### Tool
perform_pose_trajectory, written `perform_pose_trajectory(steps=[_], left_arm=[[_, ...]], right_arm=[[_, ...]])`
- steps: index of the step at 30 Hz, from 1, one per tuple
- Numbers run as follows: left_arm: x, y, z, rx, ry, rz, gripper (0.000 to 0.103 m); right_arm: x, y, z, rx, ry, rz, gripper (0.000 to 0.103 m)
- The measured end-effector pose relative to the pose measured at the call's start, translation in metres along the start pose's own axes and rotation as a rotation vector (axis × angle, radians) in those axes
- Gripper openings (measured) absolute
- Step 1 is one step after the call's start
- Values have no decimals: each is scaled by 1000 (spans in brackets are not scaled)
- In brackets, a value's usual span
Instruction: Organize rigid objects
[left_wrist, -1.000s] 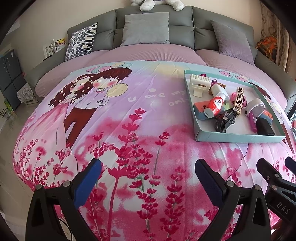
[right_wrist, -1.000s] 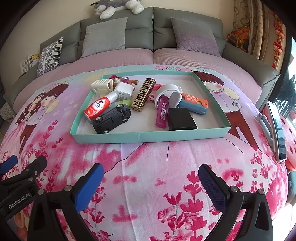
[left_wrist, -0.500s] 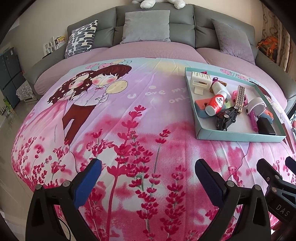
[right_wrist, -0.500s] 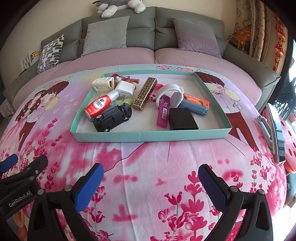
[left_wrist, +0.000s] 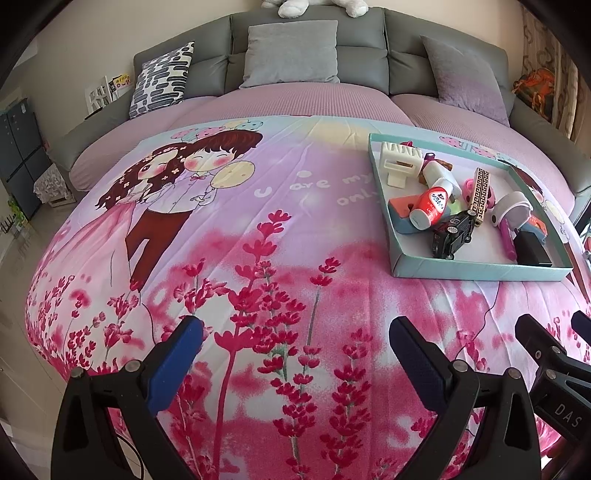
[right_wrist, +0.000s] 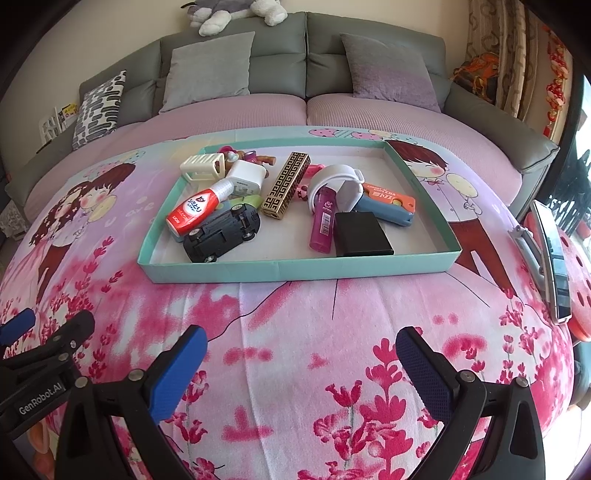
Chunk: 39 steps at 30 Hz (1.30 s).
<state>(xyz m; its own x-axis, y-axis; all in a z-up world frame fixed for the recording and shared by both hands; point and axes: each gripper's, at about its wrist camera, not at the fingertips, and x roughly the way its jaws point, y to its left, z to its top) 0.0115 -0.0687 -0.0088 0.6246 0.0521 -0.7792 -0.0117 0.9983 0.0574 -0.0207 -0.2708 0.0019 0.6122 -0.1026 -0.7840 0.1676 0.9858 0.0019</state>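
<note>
A shallow teal tray (right_wrist: 295, 271) lies on the pink printed bedspread, also in the left wrist view (left_wrist: 461, 269) at right. It holds a black toy car (right_wrist: 221, 232), a red-and-white bottle (right_wrist: 197, 212), a gold patterned box (right_wrist: 286, 186), a black box (right_wrist: 362, 234), a magenta tube (right_wrist: 323, 219), a white ring holder (right_wrist: 340, 179), an orange-and-blue toy (right_wrist: 386, 203) and a cream piece (right_wrist: 203, 166). My right gripper (right_wrist: 301, 356) is open and empty, in front of the tray. My left gripper (left_wrist: 291, 349) is open and empty, left of the tray.
A grey sofa headboard (right_wrist: 280, 48) with several cushions runs along the back. A plush toy (right_wrist: 232, 11) lies on top of it. A phone on a metal stand (right_wrist: 552, 258) stands at the right edge. The bedspread (left_wrist: 221, 229) left of the tray is flat.
Both views have drawn slightly back and lower; the tray sits a little farther from the grippers. Both grippers stay open and empty.
</note>
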Motion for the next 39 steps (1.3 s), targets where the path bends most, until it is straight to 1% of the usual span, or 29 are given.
perform_pose_trajectory(steps=[39], left_arm=[[-1,0,0,4,-2,-4,101]], right_arm=[[2,-1,-2,5,10,-3,103]])
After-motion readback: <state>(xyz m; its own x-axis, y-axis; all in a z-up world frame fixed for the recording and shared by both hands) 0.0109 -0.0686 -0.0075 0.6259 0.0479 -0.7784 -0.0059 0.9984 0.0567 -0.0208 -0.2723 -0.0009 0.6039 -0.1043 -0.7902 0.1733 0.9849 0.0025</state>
